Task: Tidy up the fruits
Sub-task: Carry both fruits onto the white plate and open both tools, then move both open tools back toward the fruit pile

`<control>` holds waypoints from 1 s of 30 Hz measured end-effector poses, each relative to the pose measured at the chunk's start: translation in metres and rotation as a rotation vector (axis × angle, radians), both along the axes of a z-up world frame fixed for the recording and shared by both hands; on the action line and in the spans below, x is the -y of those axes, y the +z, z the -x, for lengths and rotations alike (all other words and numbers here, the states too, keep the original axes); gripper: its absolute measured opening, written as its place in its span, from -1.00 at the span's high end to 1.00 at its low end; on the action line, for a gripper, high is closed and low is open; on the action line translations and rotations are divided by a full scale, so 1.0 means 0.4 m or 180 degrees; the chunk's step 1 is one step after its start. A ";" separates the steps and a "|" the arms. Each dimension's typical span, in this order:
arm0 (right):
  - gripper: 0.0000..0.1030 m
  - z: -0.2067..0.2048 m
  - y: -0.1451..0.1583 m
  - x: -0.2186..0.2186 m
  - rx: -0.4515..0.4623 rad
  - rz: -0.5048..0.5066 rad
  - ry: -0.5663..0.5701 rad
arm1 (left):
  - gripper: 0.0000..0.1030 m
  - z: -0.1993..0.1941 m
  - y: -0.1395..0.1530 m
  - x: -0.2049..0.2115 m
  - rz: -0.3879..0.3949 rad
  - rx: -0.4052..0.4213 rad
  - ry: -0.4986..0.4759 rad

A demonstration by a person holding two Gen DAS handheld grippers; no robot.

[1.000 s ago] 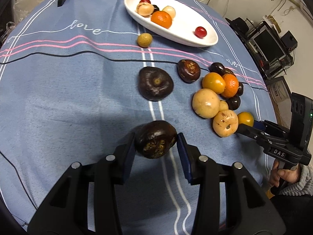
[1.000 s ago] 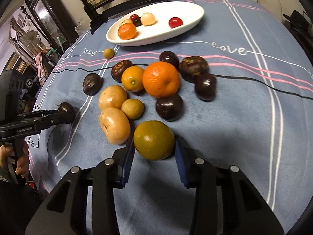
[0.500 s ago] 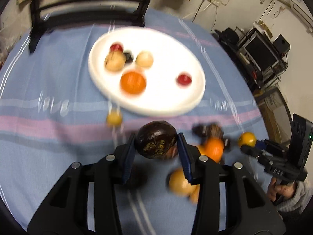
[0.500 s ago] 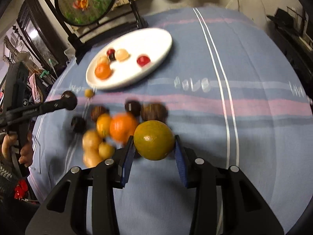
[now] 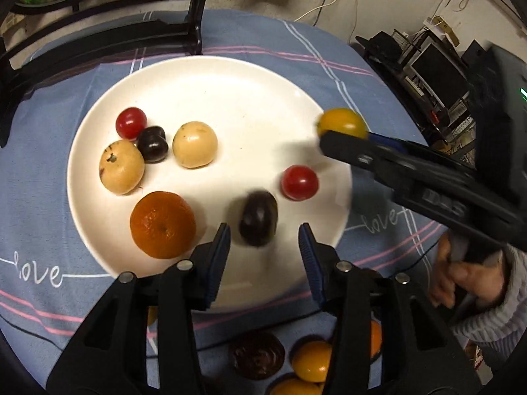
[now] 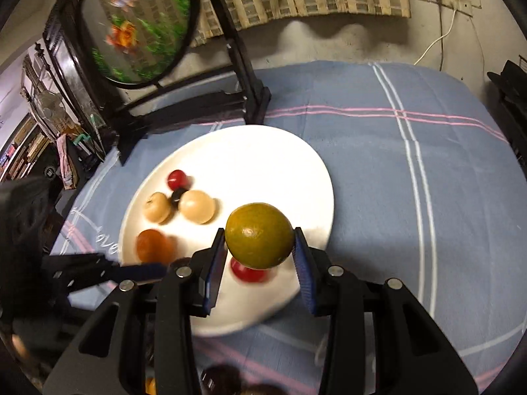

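Observation:
A white plate (image 5: pixel 250 92) holds two red fruits (image 5: pixel 131 123), two tan ones (image 5: pixel 195 144), a small dark one (image 5: pixel 152 143) and a mandarin (image 5: pixel 162 224). My left gripper (image 5: pixel 263 230) hangs over the plate's near edge, and its jaws are opening. A blurred dark fruit (image 5: pixel 258 219) lies between them on the plate, clear of both pads. My right gripper (image 6: pixel 259 240) is shut on a green-yellow citrus (image 6: pixel 258 227) above the plate (image 6: pixel 263 151). In the left wrist view the citrus (image 5: pixel 342 121) hovers at the plate's right rim.
More fruits lie on the blue striped cloth (image 5: pixel 39 197) below the plate, among them a dark wrinkled one (image 5: pixel 257 355) and an orange one (image 5: pixel 311 360). A black stand with a round picture (image 6: pixel 138 23) rises behind the plate. A person's hand (image 5: pixel 467 276) grips the right tool.
Both grippers have travelled from the fruit pile to above the plate. The left jaws have spread and the dark fruit has dropped out of them. The right still carries the citrus.

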State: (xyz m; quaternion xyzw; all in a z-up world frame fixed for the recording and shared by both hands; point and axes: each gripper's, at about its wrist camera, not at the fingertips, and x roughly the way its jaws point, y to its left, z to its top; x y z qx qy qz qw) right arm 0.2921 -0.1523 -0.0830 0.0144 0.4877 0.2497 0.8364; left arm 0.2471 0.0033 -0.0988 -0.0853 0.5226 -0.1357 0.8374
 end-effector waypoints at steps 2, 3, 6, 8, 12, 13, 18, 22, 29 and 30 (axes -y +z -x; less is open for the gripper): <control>0.17 -0.024 -0.025 -0.010 -0.0106 0.0075 -0.0041 | -0.01 -0.004 -0.009 -0.004 0.0025 -0.0020 0.0022; 0.08 -0.031 -0.030 -0.008 -0.0127 0.0065 -0.0098 | -0.05 -0.005 -0.009 -0.008 0.0048 -0.0018 0.0039; -0.37 -0.016 0.002 0.012 0.0009 -0.0074 -0.0204 | -0.15 0.012 0.003 -0.022 0.0097 0.0034 0.0089; -0.40 0.003 0.030 0.019 0.0122 -0.0075 -0.0184 | -0.21 0.033 0.020 -0.039 0.0108 0.0071 0.0140; -0.42 0.084 0.103 0.068 0.0328 -0.0105 -0.0280 | -0.28 0.107 0.066 -0.109 0.0035 0.0169 0.0330; -0.43 0.112 0.112 0.089 0.0318 -0.0143 -0.0338 | -0.29 0.131 0.070 -0.133 -0.0014 0.0173 0.0396; -0.43 0.287 0.081 0.165 0.0086 -0.0057 -0.0560 | -0.30 0.253 0.027 -0.237 -0.0147 -0.0029 0.0717; -0.43 0.434 0.044 0.203 -0.0087 0.0069 -0.0639 | -0.30 0.350 -0.013 -0.257 -0.0137 -0.0190 0.0777; -0.43 0.548 0.031 0.201 -0.0266 0.0257 -0.0515 | -0.30 0.390 -0.059 -0.178 -0.0399 -0.0214 0.0484; -0.46 0.556 0.040 0.194 -0.0220 0.0280 -0.0485 | -0.30 0.386 -0.061 -0.173 -0.0417 -0.0203 0.0462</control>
